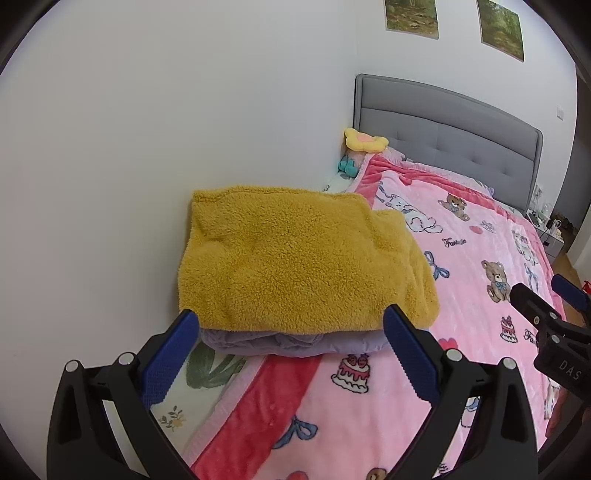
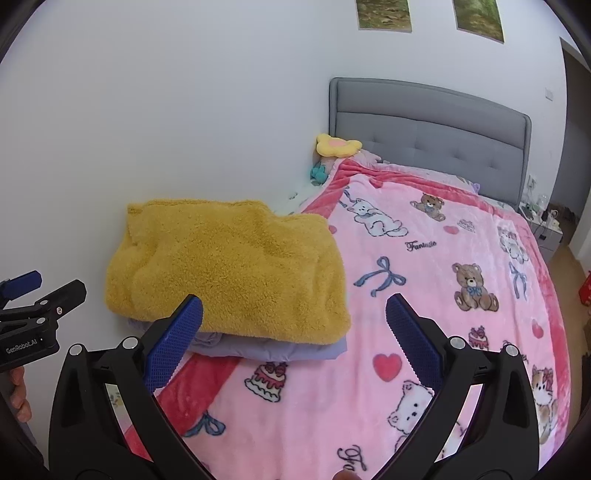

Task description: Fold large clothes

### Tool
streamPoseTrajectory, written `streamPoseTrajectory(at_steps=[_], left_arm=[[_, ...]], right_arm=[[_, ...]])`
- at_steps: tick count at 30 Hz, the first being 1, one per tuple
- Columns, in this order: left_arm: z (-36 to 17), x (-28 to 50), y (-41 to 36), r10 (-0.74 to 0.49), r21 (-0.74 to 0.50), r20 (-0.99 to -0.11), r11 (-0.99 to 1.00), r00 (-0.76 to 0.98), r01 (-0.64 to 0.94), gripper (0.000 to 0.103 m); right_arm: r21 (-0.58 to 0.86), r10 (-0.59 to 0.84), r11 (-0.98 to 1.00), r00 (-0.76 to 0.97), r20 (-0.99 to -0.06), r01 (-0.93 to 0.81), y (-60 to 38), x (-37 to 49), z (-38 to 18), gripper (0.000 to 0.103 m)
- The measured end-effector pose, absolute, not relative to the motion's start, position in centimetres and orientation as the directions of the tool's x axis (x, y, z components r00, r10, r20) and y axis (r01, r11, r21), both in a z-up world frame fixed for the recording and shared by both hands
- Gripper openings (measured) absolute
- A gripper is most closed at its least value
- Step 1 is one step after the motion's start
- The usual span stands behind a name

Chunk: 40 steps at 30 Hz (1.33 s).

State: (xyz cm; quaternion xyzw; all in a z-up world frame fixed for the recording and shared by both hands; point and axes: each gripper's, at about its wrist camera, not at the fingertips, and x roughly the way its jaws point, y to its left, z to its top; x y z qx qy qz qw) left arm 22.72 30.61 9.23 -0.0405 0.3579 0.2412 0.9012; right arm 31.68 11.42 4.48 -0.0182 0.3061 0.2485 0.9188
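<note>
Here we count two folded garments: a yellow fleece (image 1: pixel 295 254) atop a lilac one (image 1: pixel 295 343). Both our left gripper (image 1: pixel 291 350) and right gripper (image 2: pixel 293 339) are spread, empty. The blanket (image 2: pixel 424 295) reads "Fantastic".

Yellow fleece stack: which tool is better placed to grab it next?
Left. The left tool is open and straddles the near edge of the yellow fleece; the right tool sits mostly over the pink blanket.

White wall (image 1: pixel 184 110), grey headboard (image 1: pixel 443 122), 2 pictures (image 1: pixel 412 16) above.
</note>
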Motion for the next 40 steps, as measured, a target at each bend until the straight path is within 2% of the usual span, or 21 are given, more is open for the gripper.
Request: streamPoseTrajectory(at_steps=[40], left_arm=[[9.89,22.33,30.76,0.405,0.091,-0.65,0.882,0.644,-0.463,0.098]], right_arm=[[0.13,0.465,0.869,0.701,-0.54,-0.477,11.43,31.02,5.47,0.095]])
